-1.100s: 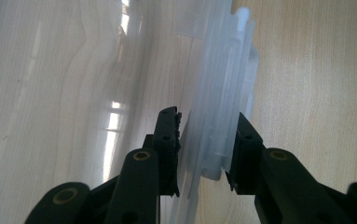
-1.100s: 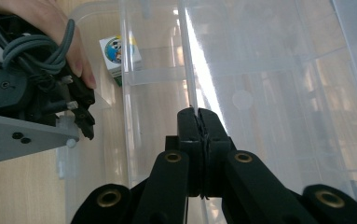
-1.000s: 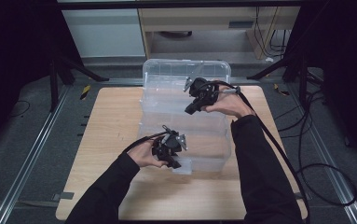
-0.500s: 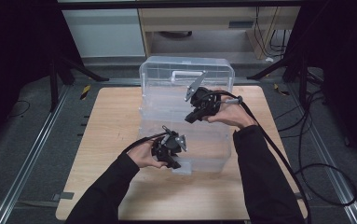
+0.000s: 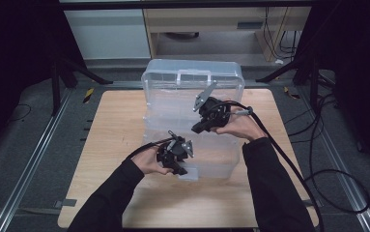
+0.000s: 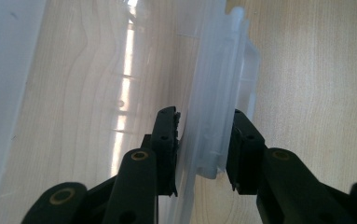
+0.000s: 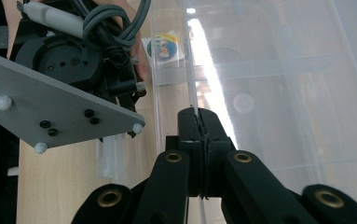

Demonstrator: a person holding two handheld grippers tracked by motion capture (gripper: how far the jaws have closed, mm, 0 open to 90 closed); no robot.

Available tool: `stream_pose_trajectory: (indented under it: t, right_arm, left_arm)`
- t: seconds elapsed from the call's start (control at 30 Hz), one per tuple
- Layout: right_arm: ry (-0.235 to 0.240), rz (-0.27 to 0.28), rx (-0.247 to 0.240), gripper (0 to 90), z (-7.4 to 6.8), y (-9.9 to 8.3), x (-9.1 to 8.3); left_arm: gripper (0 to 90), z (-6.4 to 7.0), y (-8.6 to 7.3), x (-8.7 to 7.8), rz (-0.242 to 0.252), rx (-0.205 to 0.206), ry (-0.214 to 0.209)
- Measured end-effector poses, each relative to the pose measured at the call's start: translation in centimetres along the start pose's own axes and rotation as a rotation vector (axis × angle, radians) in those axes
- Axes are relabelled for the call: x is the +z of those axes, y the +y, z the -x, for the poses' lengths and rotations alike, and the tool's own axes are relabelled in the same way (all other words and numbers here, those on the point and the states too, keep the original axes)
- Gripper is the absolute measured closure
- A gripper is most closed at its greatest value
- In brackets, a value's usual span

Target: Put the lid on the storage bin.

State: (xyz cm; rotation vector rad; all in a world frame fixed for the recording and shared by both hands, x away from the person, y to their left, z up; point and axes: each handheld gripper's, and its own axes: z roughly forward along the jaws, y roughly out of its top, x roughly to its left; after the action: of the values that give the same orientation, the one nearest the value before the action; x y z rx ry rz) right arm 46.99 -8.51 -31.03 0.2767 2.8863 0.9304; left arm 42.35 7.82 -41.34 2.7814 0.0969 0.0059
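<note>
A clear plastic storage box (image 5: 192, 130) stands on the wooden counter (image 5: 115, 125), near its middle and reaching toward the far edge. Its walls and floor are see-through, so the wood grain shows through them. The transparent lid (image 5: 194, 79), with a moulded handle at its middle, stands raised at the box's far side, tilted up rather than lying flat. The box's thick ribbed rim (image 6: 216, 107) runs along the near edge, with a clear latch tab just beside it. A small round sticker (image 7: 163, 48) sits on one wall of the box.
</note>
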Motion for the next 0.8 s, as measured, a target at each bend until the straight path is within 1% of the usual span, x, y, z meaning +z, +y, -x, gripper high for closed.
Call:
stream_pose_trajectory:
  t: [0.13,0.2,0.3,0.5,0.57,0.63,0.73,0.8]
  right_arm:
    - [-0.008,-0.005,-0.007,89.7,-0.4,-0.1,0.1]
    - [-0.016,0.0,-0.008,89.7,-0.6,-0.2,0.1]
    - [-0.018,0.002,-0.01,89.7,-0.7,-0.3,0.1]
    - [-0.01,0.011,-0.007,89.7,-1.1,-0.6,0.4]
    - [-0.011,0.013,-0.008,89.7,-1.2,-0.7,0.4]
    - [-0.012,0.016,-0.012,89.6,-1.3,-0.8,0.5]
    - [-0.014,0.017,-0.012,89.6,-1.4,-0.9,0.5]
    - [-0.025,0.025,-0.01,89.4,-1.5,-0.9,0.5]
  left_arm:
    - [66.5,0.1,0.0,0.0,-0.002,0.006,0.006]
    - [66.4,0.0,0.0,0.0,0.0,0.004,0.003]
    - [66.1,0.0,-0.1,0.0,0.004,0.005,0.001]
    - [64.5,0.2,0.0,0.0,-0.002,0.004,0.014]
    - [63.8,0.2,0.1,0.1,-0.005,0.013,0.016]
    - [63.0,0.3,0.1,0.1,-0.008,0.011,0.017]
    - [59.5,0.4,0.1,0.0,-0.005,0.01,0.012]
    - [56.6,0.5,0.2,-0.1,-0.001,0.004,0.013]
